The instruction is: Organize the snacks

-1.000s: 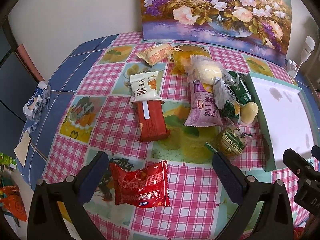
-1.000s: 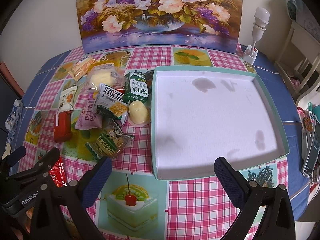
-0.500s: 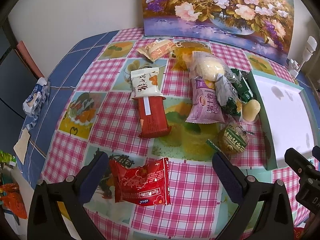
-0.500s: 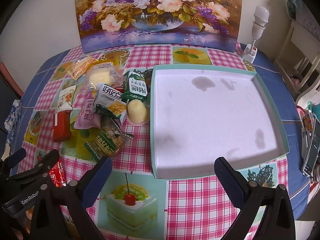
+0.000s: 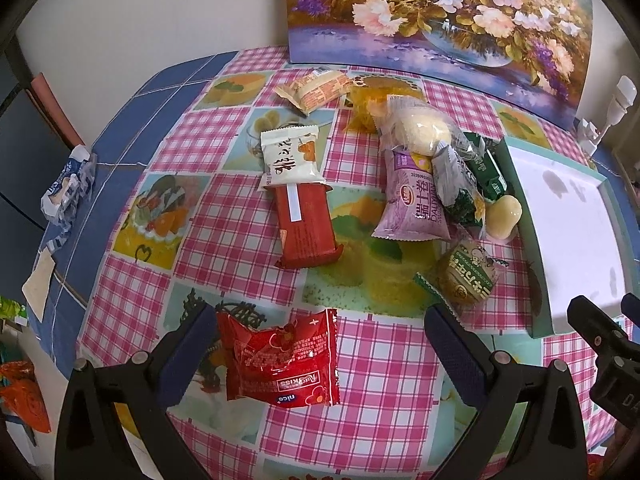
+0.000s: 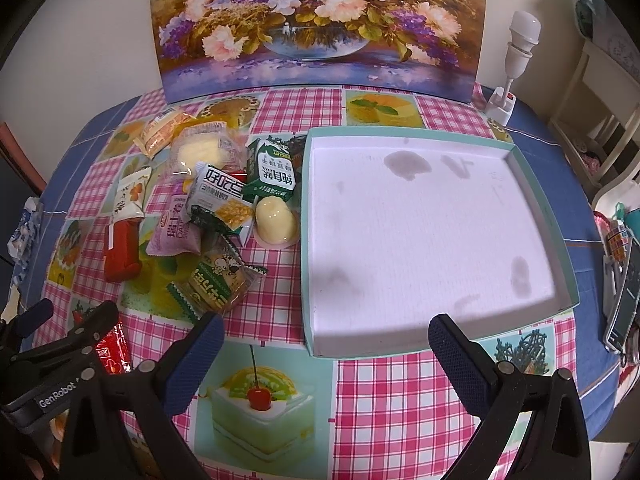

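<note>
Both grippers hovering wide open, gripping nothing.
Left gripper (image 5: 320, 344) is straddling the red snack packet (image 5: 282, 360); right gripper (image 6: 326, 344) is facing the tray (image 6: 520, 168), snack pile (image 6: 224, 204) at ten o'clock.

A shiny red snack packet (image 5: 282, 358) lies flat near the bench's front edge, apart from the others. Further back, a red bar (image 5: 306, 226) touches a white packet (image 5: 291, 157). A purple pack (image 5: 414, 204), a clear-wrapped bun (image 5: 420, 130) and green packets overlap just left of the shallow teal tray (image 6: 420, 220), white inside, stained.
</note>
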`<state>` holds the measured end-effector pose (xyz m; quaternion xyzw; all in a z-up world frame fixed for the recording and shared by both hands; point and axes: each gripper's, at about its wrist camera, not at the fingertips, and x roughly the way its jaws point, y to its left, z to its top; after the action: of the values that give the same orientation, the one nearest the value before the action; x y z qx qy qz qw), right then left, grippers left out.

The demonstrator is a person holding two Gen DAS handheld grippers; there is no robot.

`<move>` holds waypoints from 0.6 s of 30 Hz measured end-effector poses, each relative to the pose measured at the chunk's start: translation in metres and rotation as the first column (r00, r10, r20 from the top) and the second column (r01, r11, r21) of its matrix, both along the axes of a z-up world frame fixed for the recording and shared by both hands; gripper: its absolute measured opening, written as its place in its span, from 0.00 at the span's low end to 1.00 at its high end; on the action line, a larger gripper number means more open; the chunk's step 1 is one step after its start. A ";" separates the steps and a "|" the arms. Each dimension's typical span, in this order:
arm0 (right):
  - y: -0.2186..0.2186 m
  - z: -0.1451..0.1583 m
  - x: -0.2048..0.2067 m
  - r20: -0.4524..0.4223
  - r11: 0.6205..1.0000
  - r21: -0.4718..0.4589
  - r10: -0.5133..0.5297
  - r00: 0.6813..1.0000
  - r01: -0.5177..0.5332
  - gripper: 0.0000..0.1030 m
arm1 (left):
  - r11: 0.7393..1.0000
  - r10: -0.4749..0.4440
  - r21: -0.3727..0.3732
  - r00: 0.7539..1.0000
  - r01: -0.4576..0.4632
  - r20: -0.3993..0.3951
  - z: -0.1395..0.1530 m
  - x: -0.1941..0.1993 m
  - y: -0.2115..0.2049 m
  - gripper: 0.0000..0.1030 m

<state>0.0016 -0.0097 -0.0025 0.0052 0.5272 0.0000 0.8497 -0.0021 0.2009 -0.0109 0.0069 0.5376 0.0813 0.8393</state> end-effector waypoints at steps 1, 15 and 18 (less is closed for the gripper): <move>0.000 0.000 0.000 0.000 1.000 -0.001 0.001 1.000 -0.001 1.00 | 1.000 0.001 -0.002 1.000 -0.001 -0.001 0.000 0.000 0.000 1.00; 0.008 -0.001 0.009 -0.002 1.000 0.016 0.020 1.000 -0.020 1.00 | 0.999 0.021 -0.048 1.000 -0.022 -0.007 0.002 -0.006 0.021 1.00; 0.014 0.001 0.016 0.016 0.998 0.050 0.041 0.999 -0.042 1.00 | 0.998 0.030 -0.054 1.000 -0.030 -0.010 -0.001 -0.009 0.029 1.00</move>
<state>0.0172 0.0047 -0.0013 0.0154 0.5208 0.0309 0.8530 -0.0115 0.2302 -0.0120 -0.0235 0.5436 0.0793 0.8353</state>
